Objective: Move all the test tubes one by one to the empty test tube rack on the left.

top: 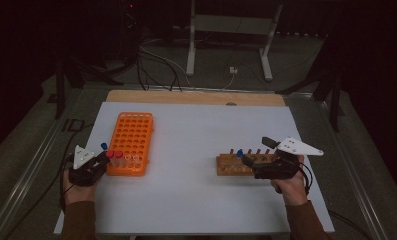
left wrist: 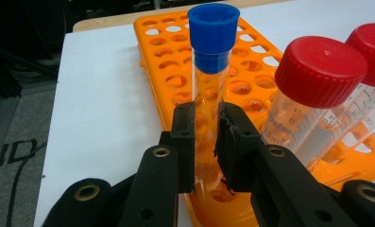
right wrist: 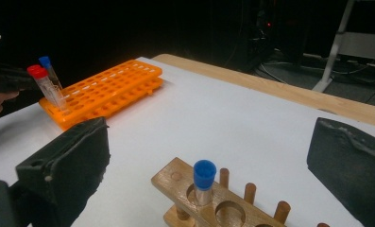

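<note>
Left tool (left wrist: 206, 142) around blue-capped tube (left wrist: 211, 71), beside graduated red-capped tubes (left wrist: 312, 99).

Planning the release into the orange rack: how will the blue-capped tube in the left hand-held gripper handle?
The blue-capped tube looks clear and empty, so probably light. Its smooth round wall sits between narrow pads of the left hand-held gripper, so it may slip or pivot. Tall and slim, it would likely tip or roll outside the orange rack.
</note>
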A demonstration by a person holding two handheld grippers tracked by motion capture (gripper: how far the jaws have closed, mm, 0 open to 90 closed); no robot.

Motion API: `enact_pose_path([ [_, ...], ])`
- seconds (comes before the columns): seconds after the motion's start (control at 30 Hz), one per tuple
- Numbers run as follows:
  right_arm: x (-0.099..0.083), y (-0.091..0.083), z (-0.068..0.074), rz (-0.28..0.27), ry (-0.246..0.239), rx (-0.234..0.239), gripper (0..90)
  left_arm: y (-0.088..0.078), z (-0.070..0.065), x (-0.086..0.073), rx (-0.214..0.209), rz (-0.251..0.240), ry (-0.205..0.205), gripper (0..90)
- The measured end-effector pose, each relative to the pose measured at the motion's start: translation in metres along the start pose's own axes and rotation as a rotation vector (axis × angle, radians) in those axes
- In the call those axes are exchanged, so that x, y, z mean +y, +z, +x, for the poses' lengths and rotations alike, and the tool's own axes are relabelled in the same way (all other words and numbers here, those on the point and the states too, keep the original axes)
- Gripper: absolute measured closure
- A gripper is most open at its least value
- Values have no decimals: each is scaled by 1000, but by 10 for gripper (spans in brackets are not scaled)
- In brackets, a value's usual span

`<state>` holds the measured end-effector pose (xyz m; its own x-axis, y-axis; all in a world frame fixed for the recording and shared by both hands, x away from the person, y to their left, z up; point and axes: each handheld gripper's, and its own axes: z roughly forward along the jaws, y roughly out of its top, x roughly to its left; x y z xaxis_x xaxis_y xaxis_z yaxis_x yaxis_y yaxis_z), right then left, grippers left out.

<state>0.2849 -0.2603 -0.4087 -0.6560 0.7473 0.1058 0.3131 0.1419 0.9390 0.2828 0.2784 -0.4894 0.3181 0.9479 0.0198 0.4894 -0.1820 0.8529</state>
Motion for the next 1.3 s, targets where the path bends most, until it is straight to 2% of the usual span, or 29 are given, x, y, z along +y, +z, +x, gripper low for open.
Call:
enact_pose_path([
  [0.17,0,0,0,0,1,1,3,4,-1,-3,-3,38,12,782],
  [0.43,0,-1,-1,-2,2,2,3,4,0,-4,11,35,-14,752],
  [0.77,-1,-1,-3,-2,4,-5,3,-15,6,-5,25,-29,-90,543],
  [0.87,-1,0,-4,-2,8,-7,3,-24,7,-5,34,-53,-112,451],
  [1.0,-4,2,-6,4,10,-7,4,-36,9,-5,58,-102,-157,282],
  [1.1,-6,6,-7,19,11,-9,9,-43,10,-4,58,-132,-186,197],
  [1.23,-11,12,-8,38,10,-8,9,-49,6,-1,50,-164,-202,139],
  [1.3,-14,14,-7,40,-8,-32,42,-51,2,2,43,-176,-202,110],
])
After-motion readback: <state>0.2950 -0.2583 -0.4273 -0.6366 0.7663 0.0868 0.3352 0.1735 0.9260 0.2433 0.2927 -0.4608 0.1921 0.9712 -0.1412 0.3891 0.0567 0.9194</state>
